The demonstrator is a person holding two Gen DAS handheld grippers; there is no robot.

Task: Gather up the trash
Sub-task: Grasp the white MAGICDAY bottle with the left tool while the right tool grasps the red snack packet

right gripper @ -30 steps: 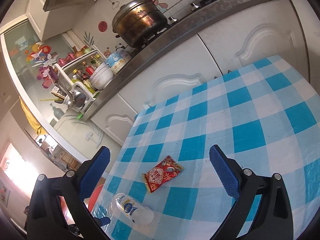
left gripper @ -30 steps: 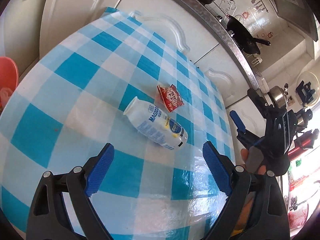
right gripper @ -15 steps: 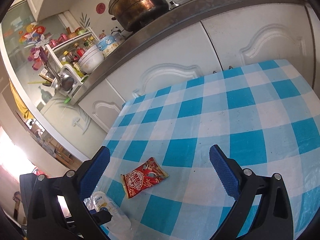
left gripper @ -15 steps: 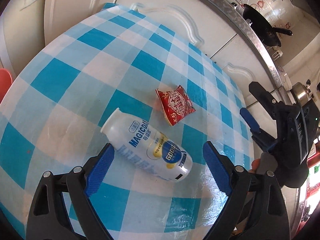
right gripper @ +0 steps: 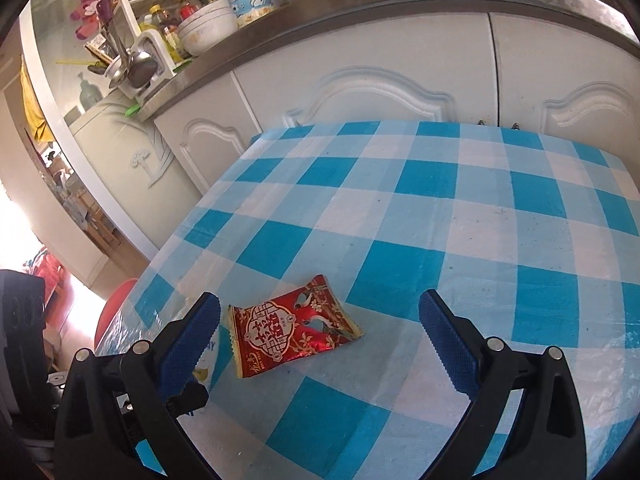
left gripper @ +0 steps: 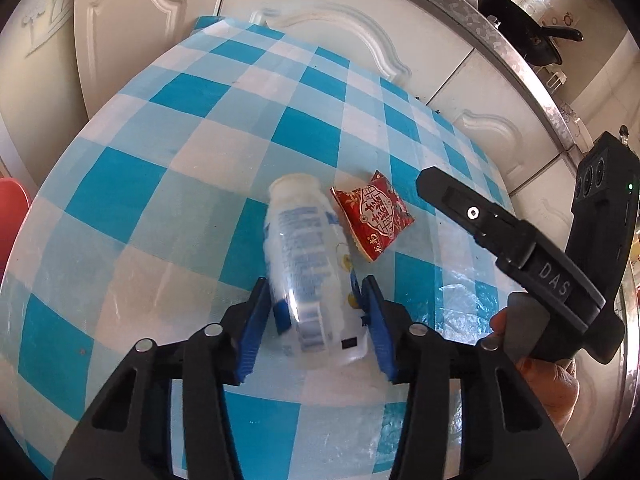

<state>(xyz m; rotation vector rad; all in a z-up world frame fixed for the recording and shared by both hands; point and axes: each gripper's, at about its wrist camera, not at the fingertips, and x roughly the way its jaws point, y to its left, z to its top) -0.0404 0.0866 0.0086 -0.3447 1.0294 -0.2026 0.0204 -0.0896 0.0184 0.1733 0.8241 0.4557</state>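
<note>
A white plastic drink bottle point(left gripper: 308, 264) with a blue label lies on the blue-and-white checked tablecloth point(left gripper: 160, 184). My left gripper point(left gripper: 316, 320) is shut on the bottle's base end, pads on both sides. A red snack wrapper point(left gripper: 370, 216) lies just right of the bottle. In the right wrist view the wrapper point(right gripper: 292, 328) lies flat between the fingers of my right gripper point(right gripper: 320, 340), which is open and empty just above the cloth. A little of the bottle point(right gripper: 206, 364) shows behind its left finger. The right gripper's body point(left gripper: 560, 276) shows at the right of the left wrist view.
White cabinet doors point(right gripper: 380, 92) under a steel counter point(right gripper: 400, 4) stand behind the table. A red bin point(right gripper: 114, 312) sits on the floor past the table's left edge; it also shows in the left wrist view point(left gripper: 12, 216). A black pan point(left gripper: 520, 36) sits on the counter.
My left gripper has moved forward and closed on the bottle, which turned lengthwise between the fingers. My right gripper has dropped lower and closer around the red wrapper.
</note>
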